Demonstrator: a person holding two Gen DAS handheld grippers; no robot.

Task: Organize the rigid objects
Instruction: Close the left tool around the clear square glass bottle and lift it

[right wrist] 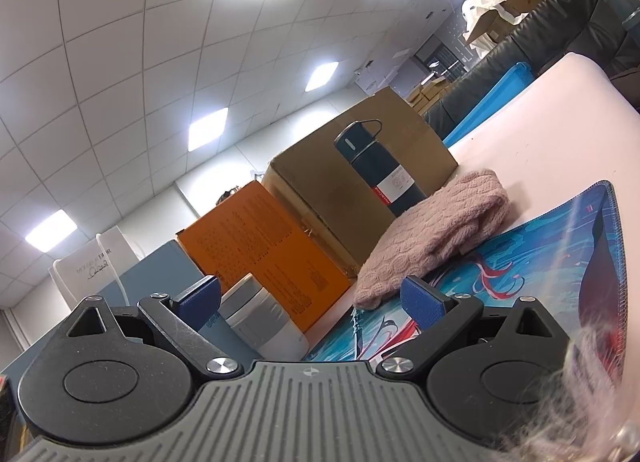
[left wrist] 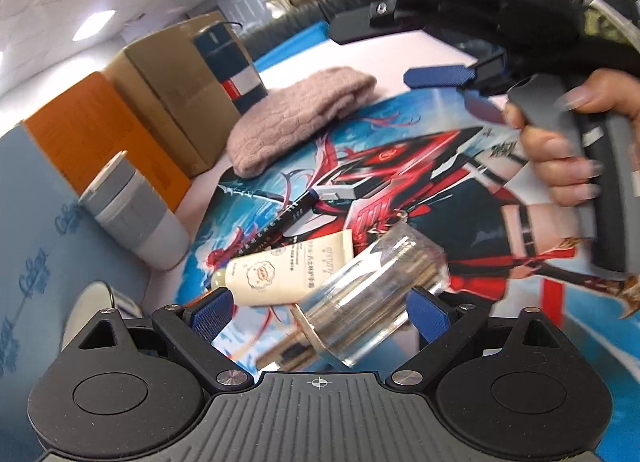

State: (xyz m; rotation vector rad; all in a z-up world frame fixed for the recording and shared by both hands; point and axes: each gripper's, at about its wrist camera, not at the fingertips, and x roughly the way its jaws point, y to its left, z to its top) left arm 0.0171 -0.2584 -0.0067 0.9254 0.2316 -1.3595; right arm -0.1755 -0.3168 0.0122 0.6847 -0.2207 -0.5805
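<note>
Left wrist view: sits low and close above the printed mat (left wrist: 460, 189), tilted, facing across the table (left wrist: 400, 49) toward its far edge.
Right wrist view: nearly at mat level, facing up and across to the boxes and the ceiling.
Shared: brown box (left wrist: 176, 93) (right wrist: 360, 169), orange box (left wrist: 100, 129) (right wrist: 260, 246), dark flask (left wrist: 232, 65) (right wrist: 380, 169), knit cloth (left wrist: 296, 117) (right wrist: 432, 234), grey-banded cup (left wrist: 136, 213) (right wrist: 260, 318).

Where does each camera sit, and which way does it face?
Left wrist: on the left tool, aimed down at the printed mat, a clear cup between its fingers; a hand holding the right tool shows.
Right wrist: on the right tool, low, tilted up at the ceiling; only its fingers show.
Shared: knit hat, bottle, boxes.
</note>
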